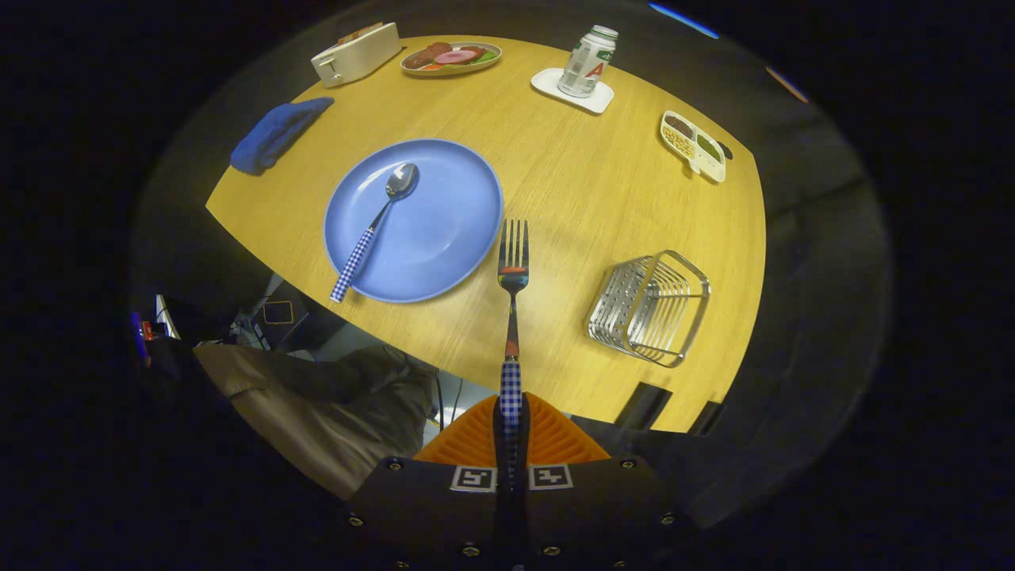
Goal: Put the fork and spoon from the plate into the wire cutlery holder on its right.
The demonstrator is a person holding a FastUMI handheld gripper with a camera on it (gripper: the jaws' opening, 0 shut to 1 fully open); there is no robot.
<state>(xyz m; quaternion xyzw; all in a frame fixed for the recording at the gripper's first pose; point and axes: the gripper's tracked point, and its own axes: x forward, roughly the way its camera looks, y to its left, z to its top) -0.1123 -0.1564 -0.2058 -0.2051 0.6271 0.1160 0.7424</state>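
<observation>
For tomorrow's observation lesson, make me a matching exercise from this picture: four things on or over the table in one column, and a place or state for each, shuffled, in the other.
Things:
1. fork
2. spoon
3. wire cutlery holder
4. bottle

Places or states:
A. standing on a white coaster at the table's far side
B. held by its checked handle in the gripper, whose fingers are shut on it
C. lying on the blue plate
D. empty, on the table to the right of the plate

Pairs: 1-B, 2-C, 3-D, 4-A
</observation>
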